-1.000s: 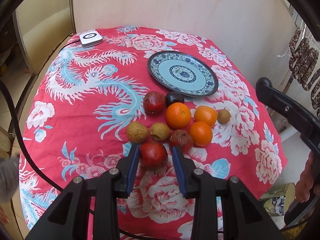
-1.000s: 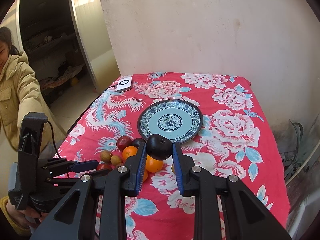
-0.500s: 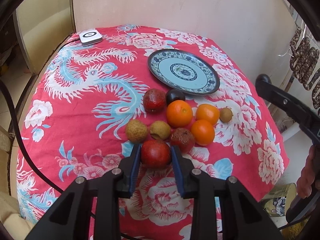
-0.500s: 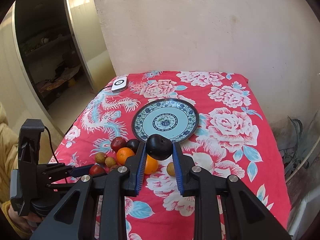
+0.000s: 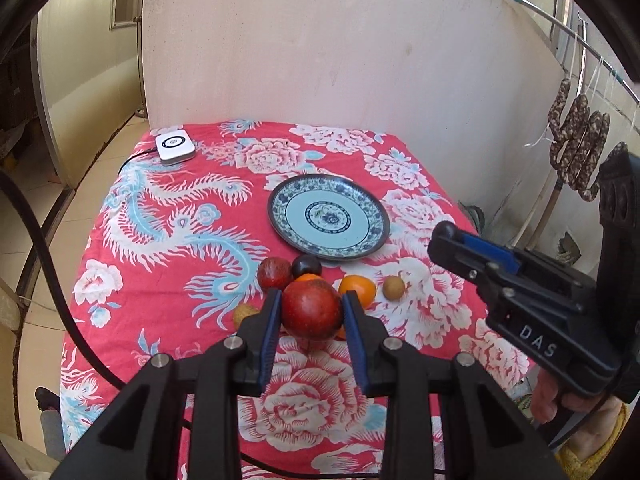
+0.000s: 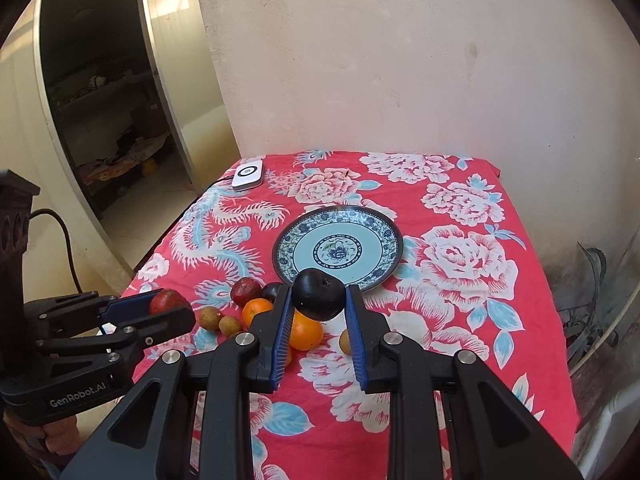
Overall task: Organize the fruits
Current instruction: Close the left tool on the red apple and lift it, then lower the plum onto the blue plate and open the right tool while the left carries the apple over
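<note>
Fruit is gripped on both sides: the left gripper [image 5: 311,312] clamps a round red fruit [image 5: 312,309] clear of the red floral tablecloth [image 5: 168,248]. The right gripper [image 6: 319,300] pinches a dark round plum [image 6: 319,294] before the empty blue-patterned plate [image 6: 384,240], likely both fruits' destination.

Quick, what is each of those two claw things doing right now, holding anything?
Left gripper: closed on a red fruit, lifted off the cloth.
Right gripper: closed on a dark plum.

left gripper [image 5: 311,312] is closing onto the red fruit [image 5: 311,309] and now clamping it, lifting it off the red floral cloth [image 5: 160,272]. Its view is tilting up, showing more wall. The person in the yellow jacket is dropping out of the right wrist view.
</note>
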`<control>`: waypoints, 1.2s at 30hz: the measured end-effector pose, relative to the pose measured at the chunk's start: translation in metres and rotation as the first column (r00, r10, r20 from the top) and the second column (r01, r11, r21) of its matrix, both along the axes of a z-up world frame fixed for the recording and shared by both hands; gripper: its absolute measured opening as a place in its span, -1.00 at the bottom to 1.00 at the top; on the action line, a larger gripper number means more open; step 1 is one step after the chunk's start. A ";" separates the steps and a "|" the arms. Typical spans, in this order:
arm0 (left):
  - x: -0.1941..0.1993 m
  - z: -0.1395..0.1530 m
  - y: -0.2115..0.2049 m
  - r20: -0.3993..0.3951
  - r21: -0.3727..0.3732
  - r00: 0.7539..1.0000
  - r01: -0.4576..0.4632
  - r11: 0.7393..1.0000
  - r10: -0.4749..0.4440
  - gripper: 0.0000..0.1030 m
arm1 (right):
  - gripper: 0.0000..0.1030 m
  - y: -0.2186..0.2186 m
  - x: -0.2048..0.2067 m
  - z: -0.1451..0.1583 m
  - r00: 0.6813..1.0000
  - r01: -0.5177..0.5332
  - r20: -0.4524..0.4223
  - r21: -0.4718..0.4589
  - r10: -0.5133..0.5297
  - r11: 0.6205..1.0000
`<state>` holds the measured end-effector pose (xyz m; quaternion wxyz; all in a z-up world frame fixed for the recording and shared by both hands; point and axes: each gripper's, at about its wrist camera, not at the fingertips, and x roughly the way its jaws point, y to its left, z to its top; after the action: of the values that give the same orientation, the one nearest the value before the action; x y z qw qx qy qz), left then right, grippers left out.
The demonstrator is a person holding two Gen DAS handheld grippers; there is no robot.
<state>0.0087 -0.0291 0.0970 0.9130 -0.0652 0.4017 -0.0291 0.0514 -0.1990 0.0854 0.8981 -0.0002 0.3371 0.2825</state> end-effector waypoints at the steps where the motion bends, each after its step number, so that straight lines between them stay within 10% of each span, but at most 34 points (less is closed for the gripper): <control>1: 0.001 0.003 -0.001 0.007 0.001 1.000 0.001 1.000 -0.001 -0.38 | -0.47 0.000 0.000 0.001 1.000 -0.001 0.003 0.001 0.001 1.000; 36: 0.092 0.060 -0.011 0.083 -0.003 0.997 -0.002 1.000 0.002 -0.38 | -0.48 0.016 0.073 0.028 0.997 0.050 0.052 0.003 -0.050 0.999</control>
<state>0.1005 -0.0404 0.1572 0.9289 -0.0657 0.3632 -0.0314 0.1240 -0.1834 0.1133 0.9134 0.0015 0.3131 0.2601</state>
